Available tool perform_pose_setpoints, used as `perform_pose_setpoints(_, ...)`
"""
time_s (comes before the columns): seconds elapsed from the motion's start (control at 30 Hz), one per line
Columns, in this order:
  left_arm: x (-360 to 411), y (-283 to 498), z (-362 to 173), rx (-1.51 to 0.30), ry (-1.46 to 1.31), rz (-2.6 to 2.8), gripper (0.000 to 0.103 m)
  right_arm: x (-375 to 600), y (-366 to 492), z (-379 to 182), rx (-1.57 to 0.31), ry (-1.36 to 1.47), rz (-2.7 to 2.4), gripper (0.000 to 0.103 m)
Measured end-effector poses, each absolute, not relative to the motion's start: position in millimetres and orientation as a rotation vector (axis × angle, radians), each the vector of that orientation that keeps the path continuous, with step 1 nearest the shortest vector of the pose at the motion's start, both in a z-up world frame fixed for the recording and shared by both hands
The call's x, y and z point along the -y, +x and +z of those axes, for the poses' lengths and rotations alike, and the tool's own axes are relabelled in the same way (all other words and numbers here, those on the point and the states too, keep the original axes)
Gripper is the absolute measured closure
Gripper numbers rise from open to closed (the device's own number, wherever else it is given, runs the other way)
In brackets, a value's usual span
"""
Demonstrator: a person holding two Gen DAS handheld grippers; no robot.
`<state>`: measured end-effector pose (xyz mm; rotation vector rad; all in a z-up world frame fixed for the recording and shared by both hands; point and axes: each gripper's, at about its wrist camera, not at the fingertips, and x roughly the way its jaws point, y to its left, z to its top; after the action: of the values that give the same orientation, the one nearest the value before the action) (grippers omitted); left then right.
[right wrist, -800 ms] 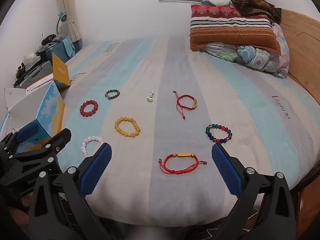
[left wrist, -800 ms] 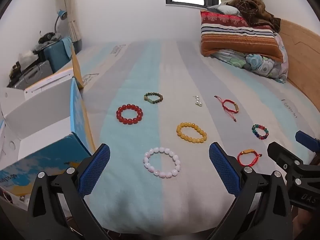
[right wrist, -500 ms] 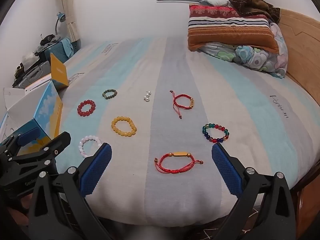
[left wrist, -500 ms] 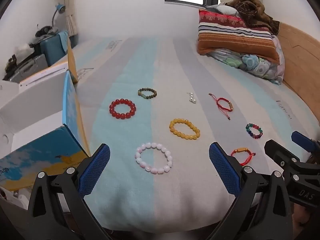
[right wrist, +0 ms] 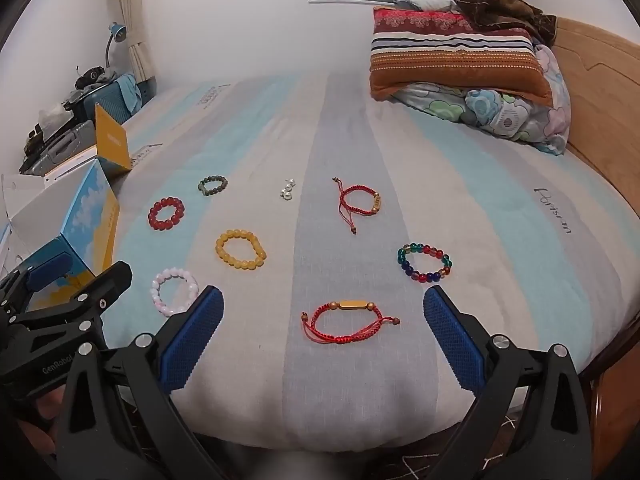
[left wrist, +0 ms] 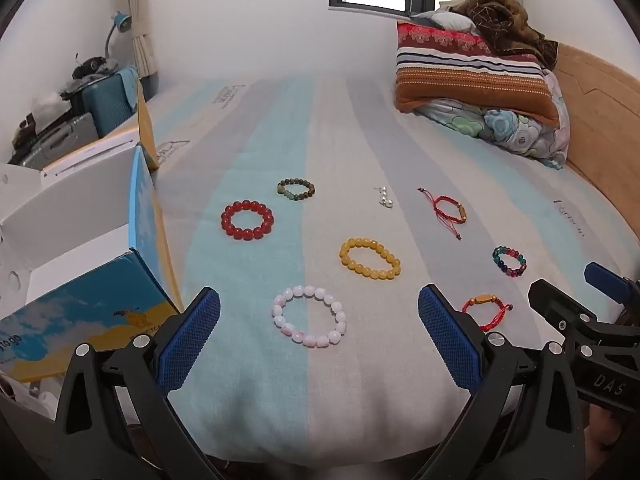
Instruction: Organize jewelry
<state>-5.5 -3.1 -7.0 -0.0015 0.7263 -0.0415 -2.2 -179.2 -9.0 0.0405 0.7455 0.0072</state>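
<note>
Left fingers (left wrist: 319,330) spread wide, empty, blue pads low in the frame, aimed down at the bed (left wrist: 248,400). Framed between them, just beyond the tips: pink bead bracelet (left wrist: 309,316), lying flat. Right fingers (right wrist: 323,330) likewise spread wide and empty, with red cord bracelet (right wrist: 347,322) lying between and just past the tips, long axis running left to right across the frame, gold bar on the far side, loose cord ends trailing to the right.

Judged from this: each hand nearest its own piece, pink for the left, red cord for the right, both dead ahead and below.

Further out, centre of frame: yellow bead bracelet (right wrist: 241,249). Upper left of it: red bead bracelet (right wrist: 166,213) and dark green bead bracelet (right wrist: 212,185). Up the middle: small pearl cluster (right wrist: 287,190). Right of that: second red cord bracelet (right wrist: 359,203), cord tail pointing toward the bottom of the frame. Right side: multicoloured bead bracelet (right wrist: 425,263).

Counted: eight pieces in all, five bead bracelets, two red cord bracelets, one pearl cluster, all well apart.

At far left edge: open blue and yellow box (left wrist: 84,308), white inside, seemingly the place for the jewelry. Upper right: stacked pillows (right wrist: 452,60) against wooden headboard (right wrist: 596,80).
</note>
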Motion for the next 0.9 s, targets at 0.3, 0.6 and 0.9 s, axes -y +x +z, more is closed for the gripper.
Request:
perform_pose_setpoints(0.3, 2.8, -7.3, -7.0, -0.723, -0.002, -0.053, 0.005, 176.1, -2.7, -10.0, -0.746, 0.035, 0.007, 0.007)
perform_pose_setpoints(0.6, 3.1, -10.5, -3.6, -0.72, -0.003, -0.056, 0.005, 174.1, -3.2, -11.4, -0.748, 0.035, 0.013, 0.007)
perform_pose_setpoints(0.9, 3.6, -13.3, -2.6, -0.722, 0.011, -0.058, 0.005, 172.6, -6.2, -9.6, -0.75, 0.033, 0.017, 0.007)
